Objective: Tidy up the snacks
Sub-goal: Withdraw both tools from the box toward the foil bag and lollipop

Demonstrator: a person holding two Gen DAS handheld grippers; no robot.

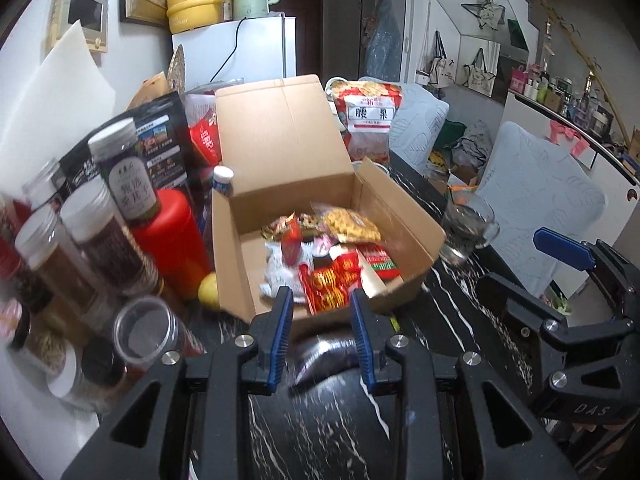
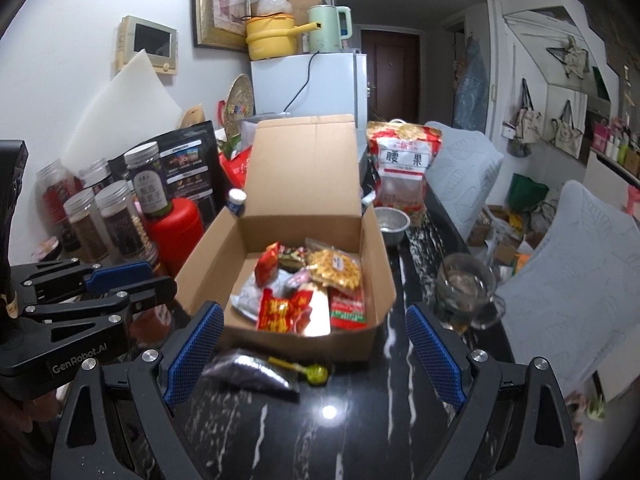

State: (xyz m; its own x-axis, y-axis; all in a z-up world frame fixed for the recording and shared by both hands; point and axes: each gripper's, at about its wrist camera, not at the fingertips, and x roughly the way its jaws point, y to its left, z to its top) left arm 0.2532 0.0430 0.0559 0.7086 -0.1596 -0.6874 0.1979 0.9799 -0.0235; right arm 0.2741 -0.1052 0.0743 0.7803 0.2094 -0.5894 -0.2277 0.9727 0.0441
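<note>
1. Left gripper (image 1: 322,322): jaws partly spread, nothing pinched; a dark foil packet (image 1: 326,360) lies on the black marbled tabletop (image 1: 320,432) between and just below the blue pads.
2. Right gripper (image 2: 314,354): jaws spread wide, holding nothing; the same dark foil packet (image 2: 250,372) lies between them, nearer the left pad, with a green lollipop (image 2: 312,372) beside it.
3. Cardboard box (image 1: 232,248): open, lid flap upright; it holds the mixed snack packets (image 1: 328,256), red, yellow and white, heaped toward the front.
4. Bag of cashews (image 2: 404,164): upright behind the box, beside a metal bowl (image 2: 390,220).
5. Jars (image 1: 100,240) and a red canister (image 1: 172,240): crowded left of the box.
6. Glass mug (image 2: 466,292): right of the box.
</note>
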